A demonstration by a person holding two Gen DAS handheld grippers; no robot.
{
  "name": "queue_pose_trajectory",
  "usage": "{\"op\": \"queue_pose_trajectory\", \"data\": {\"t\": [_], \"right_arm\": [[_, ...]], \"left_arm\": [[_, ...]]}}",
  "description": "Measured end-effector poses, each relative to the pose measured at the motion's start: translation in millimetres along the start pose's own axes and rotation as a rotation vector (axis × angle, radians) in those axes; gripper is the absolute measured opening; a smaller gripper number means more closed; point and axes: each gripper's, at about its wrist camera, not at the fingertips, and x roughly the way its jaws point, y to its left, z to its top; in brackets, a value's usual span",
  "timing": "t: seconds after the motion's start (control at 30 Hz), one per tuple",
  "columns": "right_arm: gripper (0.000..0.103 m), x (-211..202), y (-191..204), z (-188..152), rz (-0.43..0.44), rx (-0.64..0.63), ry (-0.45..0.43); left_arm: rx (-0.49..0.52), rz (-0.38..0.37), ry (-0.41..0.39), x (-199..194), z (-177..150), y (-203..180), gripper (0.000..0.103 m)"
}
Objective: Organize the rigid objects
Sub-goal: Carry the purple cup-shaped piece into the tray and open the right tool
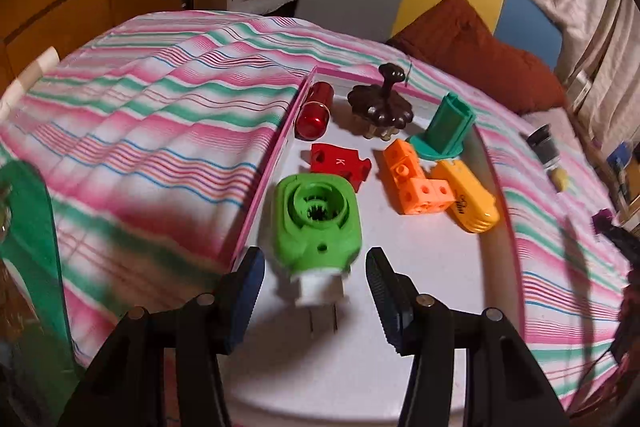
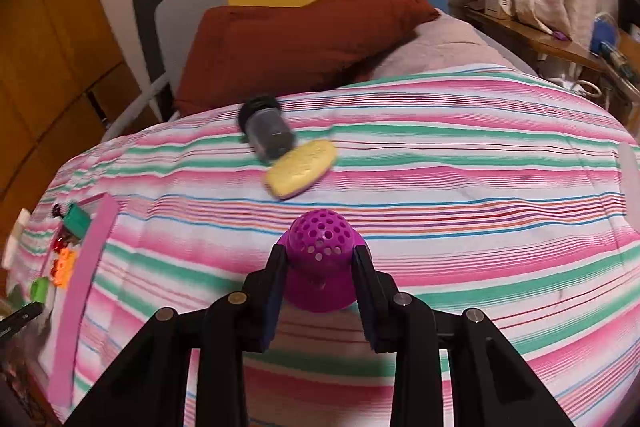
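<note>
A white tray with a pink rim (image 1: 276, 151) lies on the striped bed. In it are a red cylinder (image 1: 315, 110), a brown knobbed piece (image 1: 380, 105), a teal holder (image 1: 444, 129), a red block (image 1: 340, 165), orange bricks (image 1: 416, 183), a yellow piece (image 1: 468, 197) and a green and white plug-in device (image 1: 316, 227). My left gripper (image 1: 316, 271) is open just above the tray, its fingers either side of the device's white end. My right gripper (image 2: 320, 267) is shut on a purple perforated cap (image 2: 320, 259) above the bedspread.
A dark capped jar (image 2: 266, 131) and a yellow oval piece (image 2: 302, 167) lie on the striped bedspread (image 2: 460, 187) beyond the right gripper. The tray's pink rim (image 2: 80, 287) is far left. A brown pillow (image 2: 296, 43) lies at the headboard. A green object (image 1: 28, 247) stands at the left.
</note>
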Motion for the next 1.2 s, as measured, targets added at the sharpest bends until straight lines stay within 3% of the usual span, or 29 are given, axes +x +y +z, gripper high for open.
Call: {"op": "queue_pose_trajectory", "data": {"t": [0.1,0.23,0.7,0.9,1.2], "right_arm": [[0.033,-1.6,19.9,-6.0,0.047,-0.019,0.008],[0.033,-6.2,57.6,-17.3,0.125,-0.066,0.012],[0.033,-23.0,163.6,-54.8,0.298,-0.187,0.045],[0.033,-26.1,231.3,-68.6,0.392,-0.286,0.066],[0.033,2.2,309.1,-81.8,0.386,-0.434,0.111]], "left_arm": [[-0.006,0.008,-0.013,-6.3,-3.8,3.3,0.053],[-0.026,-0.037,-0.033,-12.6,-9.0,5.8,0.053],[0.029,-0.094,-0.083,-33.4,-24.4,-2.3,0.053],[0.041,-0.121,-0.1,-43.1,-28.2,2.9,0.053],[0.052,-0.114,-0.122,-56.2,-36.5,14.6,0.053]]}}
